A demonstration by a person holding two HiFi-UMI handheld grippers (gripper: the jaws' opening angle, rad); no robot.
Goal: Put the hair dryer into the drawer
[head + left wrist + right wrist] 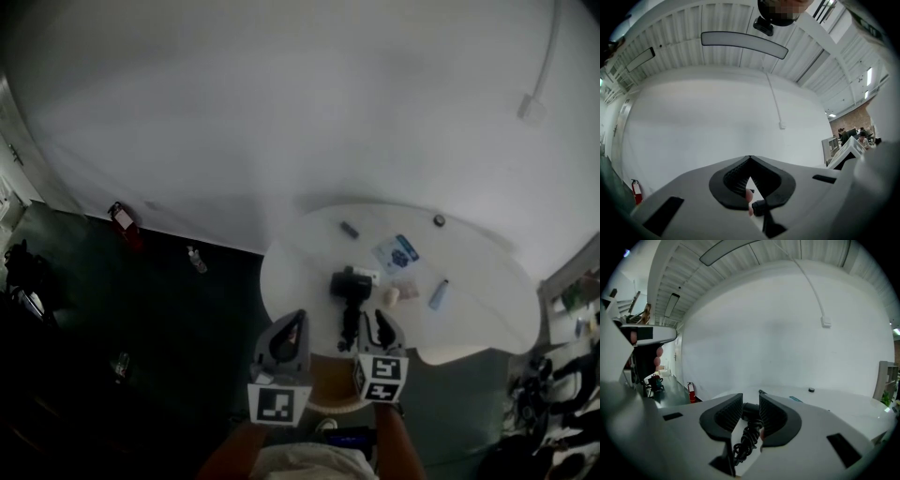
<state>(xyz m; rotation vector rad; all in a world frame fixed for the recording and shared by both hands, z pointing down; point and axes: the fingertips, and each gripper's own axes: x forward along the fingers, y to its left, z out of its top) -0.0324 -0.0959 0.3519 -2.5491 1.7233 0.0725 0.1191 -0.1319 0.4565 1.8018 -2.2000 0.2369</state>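
The black hair dryer (pixel 349 284) lies on the round white table (pixel 487 309), its coiled cord (pixel 349 328) trailing toward the near edge. My right gripper (pixel 382 330) hovers just right of the cord, jaws apart. In the right gripper view the dryer (pixel 750 409) and cord (pixel 746 439) show through the gap of the right gripper (pixel 750 397), and the pads do not press on them. My left gripper (pixel 284 342) sits left of the cord at the table's edge. In the left gripper view the left gripper (pixel 750 160) has its tips together and faces a bare white wall.
On the table beyond the dryer lie a blue-and-white packet (pixel 397 251), a pale blue tube (pixel 438 294), a small cream cup (pixel 391 295) and a dark stick (pixel 349 229). A fire extinguisher (pixel 122 220) and a bottle (pixel 196 260) stand on the dark floor at left. Shelves (pixel 572 300) are at right.
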